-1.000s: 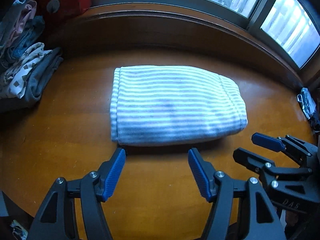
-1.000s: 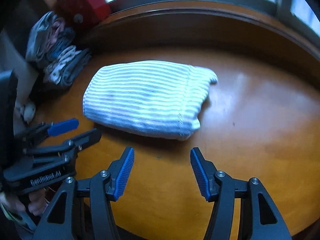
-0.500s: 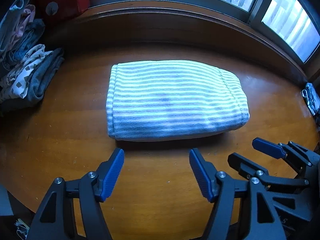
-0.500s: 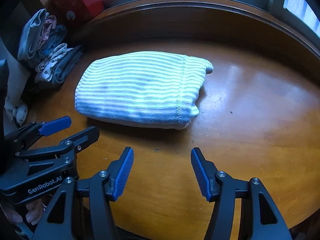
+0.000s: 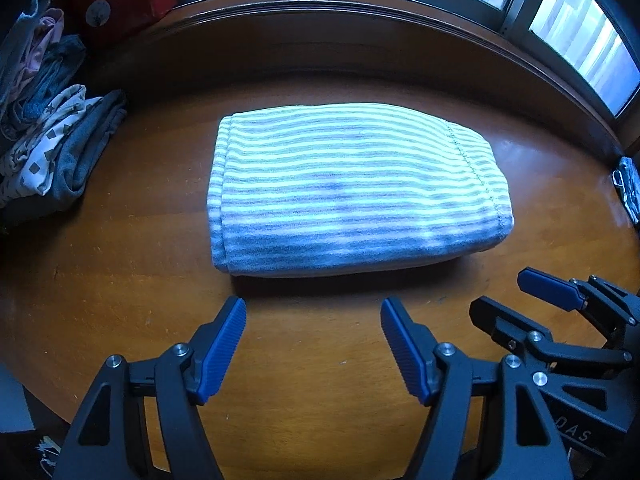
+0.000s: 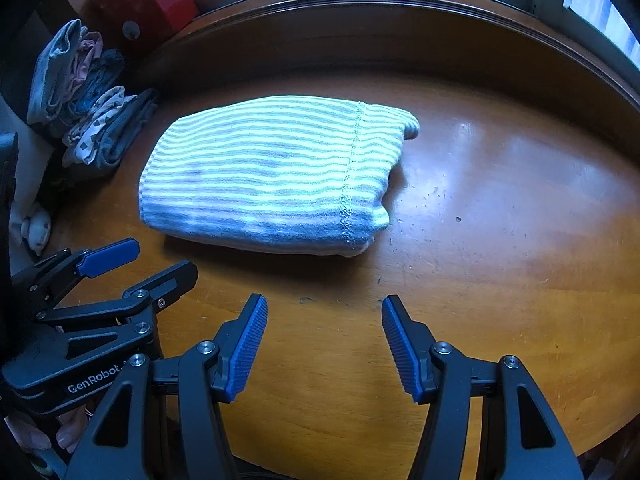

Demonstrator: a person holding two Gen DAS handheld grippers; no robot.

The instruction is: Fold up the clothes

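Left wrist view: a striped garment [image 5: 356,196], folded into a thick rectangle, lies mid-frame on a polished wooden table [image 5: 120,280]. The left claw [image 5: 313,344] hangs just short of its near edge, spread wide and empty; the right claw [image 5: 516,300] shows at lower right, also parted and empty. The cloth looks soft, light and limp, likely to sag and unfold if lifted by one corner; both ends of the near folded edge seem the safest holds. A pile of other clothes [image 5: 52,148] sits at upper left.

Right wrist view: the garment [image 6: 272,176] lies left of centre, its stitched hem at the right end. The right claw [image 6: 323,344] is wide and empty. The table [image 6: 500,220] is glossy, probably slippery, and faintly scuffed; windows [image 6: 592,4] curve along the top, and the red thing [image 6: 148,4] at upper left may be a box.
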